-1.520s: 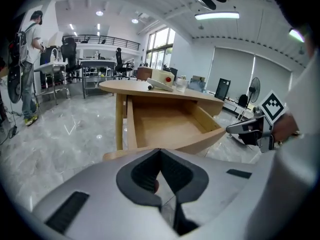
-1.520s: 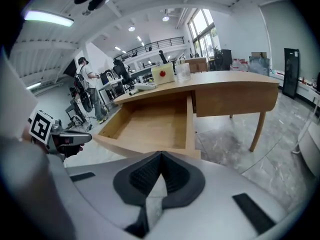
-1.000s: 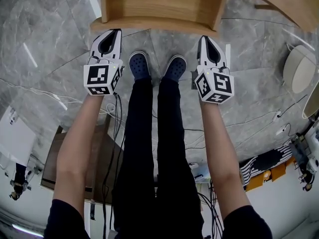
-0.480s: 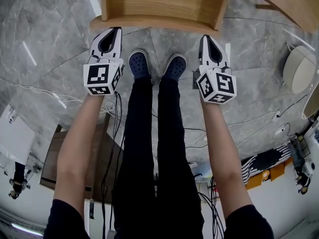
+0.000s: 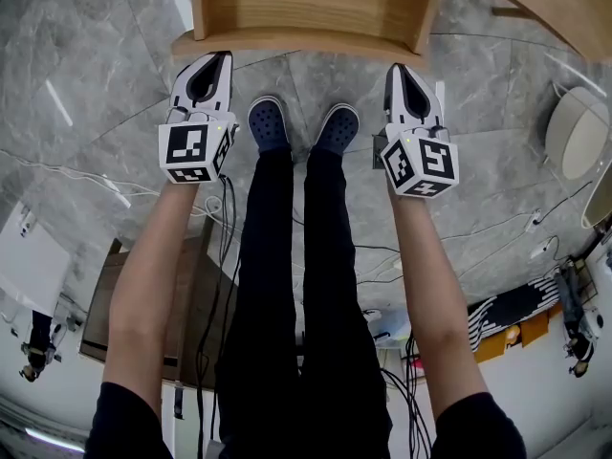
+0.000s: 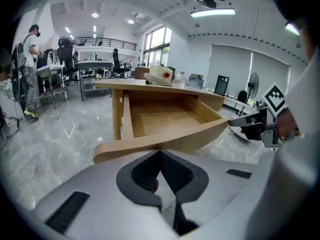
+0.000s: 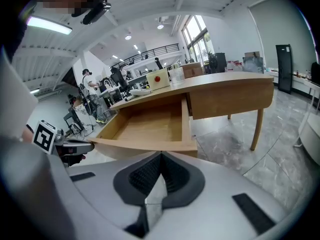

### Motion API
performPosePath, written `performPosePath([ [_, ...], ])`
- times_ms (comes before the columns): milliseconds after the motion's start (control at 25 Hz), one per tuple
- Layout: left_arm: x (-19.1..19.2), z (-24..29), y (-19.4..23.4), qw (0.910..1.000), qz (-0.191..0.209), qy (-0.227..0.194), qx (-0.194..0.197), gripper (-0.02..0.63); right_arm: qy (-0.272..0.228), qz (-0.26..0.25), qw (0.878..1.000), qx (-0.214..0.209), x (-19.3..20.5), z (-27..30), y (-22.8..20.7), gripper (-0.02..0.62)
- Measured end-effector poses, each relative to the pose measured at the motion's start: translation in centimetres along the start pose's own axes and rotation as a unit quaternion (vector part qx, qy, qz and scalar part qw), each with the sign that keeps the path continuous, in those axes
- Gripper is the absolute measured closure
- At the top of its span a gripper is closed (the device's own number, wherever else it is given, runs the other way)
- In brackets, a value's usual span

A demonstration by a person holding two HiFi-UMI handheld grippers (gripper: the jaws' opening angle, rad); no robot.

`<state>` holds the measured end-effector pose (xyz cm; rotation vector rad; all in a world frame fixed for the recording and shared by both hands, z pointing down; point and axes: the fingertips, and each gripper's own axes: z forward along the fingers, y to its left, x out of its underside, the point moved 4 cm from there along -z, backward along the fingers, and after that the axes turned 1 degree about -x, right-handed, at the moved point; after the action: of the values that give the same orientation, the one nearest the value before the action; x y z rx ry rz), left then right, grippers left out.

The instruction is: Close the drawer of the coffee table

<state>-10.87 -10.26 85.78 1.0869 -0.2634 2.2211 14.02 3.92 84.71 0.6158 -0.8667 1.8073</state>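
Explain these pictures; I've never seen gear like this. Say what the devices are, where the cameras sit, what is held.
No robot: a person holds a claw in each hand. The head view looks down from the person's head at the left claw, the right claw, their shoes and the open, empty drawer of the coffee table. The two gripper views ride on the claws and look along their jaws. Both claws are shut and hold nothing.

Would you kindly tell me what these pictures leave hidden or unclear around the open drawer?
- Head view: the drawer runs past the top edge, so its back is cut off.
- Left gripper view: the left gripper hides the drawer front's lower part; contact is unclear.
- Right gripper view: things on the table are too small.
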Motion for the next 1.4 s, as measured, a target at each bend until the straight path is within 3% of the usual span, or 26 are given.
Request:
performPosePath([
  [440,-3.2,1.7,1.1,0.9991,-0.016,-0.024,-0.032,0.581,-0.020,-0.015,1.000,-0.002,-3.1,1.6,-0.4,0.569],
  [760,-3.5,1.4,1.4,0.9989,-0.017,-0.028,-0.032,0.581,-0.010,-0.035,0.999,0.002,-3.4,1.5,0.0,0.569],
  [1400,-3.6,1.5,1.4,0.9989,-0.027,-0.027,-0.029,0.581,-0.009,-0.023,1.000,0.000,-3.3,1.8,-0.3,0.569],
])
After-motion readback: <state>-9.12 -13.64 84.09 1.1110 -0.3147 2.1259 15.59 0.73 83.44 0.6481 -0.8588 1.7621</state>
